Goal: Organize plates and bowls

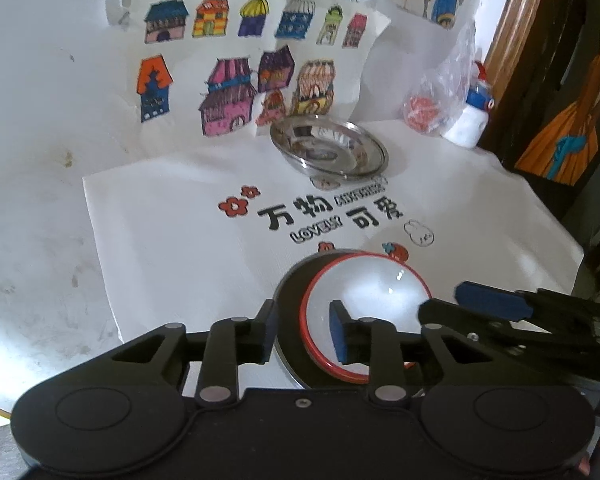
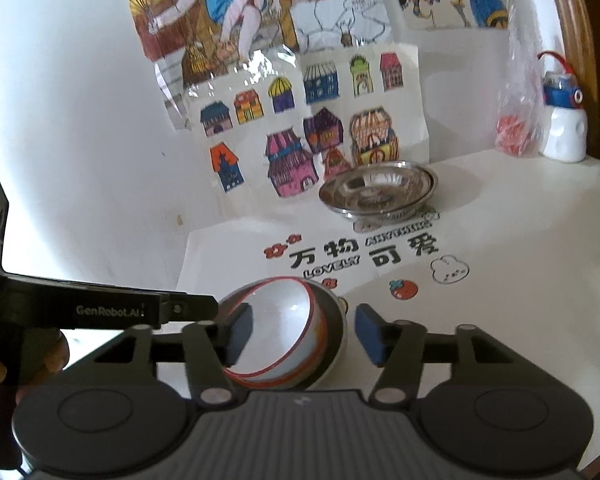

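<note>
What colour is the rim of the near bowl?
Red, on the white bowl; clearest in the left wrist view.

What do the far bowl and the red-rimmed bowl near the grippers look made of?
Far bowl: apparently stainless steel, polished; it mirrors its surroundings. Red-rimmed bowl: glossy white, likely ceramic or enamel, with sharp highlights; which one is unclear.

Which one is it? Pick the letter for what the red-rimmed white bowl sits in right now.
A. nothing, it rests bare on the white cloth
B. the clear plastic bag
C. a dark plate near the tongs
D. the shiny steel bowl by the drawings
C: the red-rimmed white bowl sits tilted inside a dark plate just in front of the left tongs, while the steel bowl stands apart near the drawings.
</note>
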Available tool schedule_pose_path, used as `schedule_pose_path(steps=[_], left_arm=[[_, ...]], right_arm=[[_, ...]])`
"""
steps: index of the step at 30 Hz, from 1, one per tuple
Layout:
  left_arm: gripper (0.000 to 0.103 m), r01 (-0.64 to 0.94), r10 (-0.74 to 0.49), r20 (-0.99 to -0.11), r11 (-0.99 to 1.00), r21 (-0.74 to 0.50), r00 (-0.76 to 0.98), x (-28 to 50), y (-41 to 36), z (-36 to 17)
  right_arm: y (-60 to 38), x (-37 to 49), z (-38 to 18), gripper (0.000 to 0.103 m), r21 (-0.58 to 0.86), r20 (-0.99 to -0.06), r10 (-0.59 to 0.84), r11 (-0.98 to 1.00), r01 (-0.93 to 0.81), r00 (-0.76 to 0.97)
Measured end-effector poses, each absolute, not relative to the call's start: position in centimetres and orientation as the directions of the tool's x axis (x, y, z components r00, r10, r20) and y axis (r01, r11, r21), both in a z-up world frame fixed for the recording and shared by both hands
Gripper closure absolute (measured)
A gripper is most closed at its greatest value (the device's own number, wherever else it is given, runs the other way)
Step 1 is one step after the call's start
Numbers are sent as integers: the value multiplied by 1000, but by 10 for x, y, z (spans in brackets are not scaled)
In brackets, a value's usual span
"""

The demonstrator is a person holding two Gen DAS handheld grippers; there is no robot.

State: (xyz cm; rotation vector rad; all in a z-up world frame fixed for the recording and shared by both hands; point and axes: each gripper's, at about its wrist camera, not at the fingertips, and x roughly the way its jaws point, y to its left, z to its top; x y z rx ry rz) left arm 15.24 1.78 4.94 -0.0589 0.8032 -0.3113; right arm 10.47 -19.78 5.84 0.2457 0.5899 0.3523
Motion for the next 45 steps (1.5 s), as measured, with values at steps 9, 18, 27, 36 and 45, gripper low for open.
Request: schedule_pose_path(steps=[9, 18, 27, 36, 45], left_arm=[[40, 186, -259, -576, 965, -183, 775, 118, 33, 57], [1, 75, -118, -421, 990, -117, 899, 66, 26, 61], [1, 27, -95, -405, 985, -169, 909, 40, 35, 46], [1, 74, -157, -518, 981, -178, 841, 63, 66, 27], [1, 157, -249, -526, 964, -214, 813, 105, 82, 20]], right_arm=[[-215, 84, 67, 2, 323, -388, 438, 889, -326, 811], [-220, 67, 74, 0, 257, -318, 425, 899, -355, 847], [-210, 34, 47, 0, 256, -443, 221, 960, -114, 869], [-161, 31, 43, 0, 23, -536, 4, 1000, 10, 844], [-168, 47, 41, 0, 47, -571, -53, 994, 98, 819]])
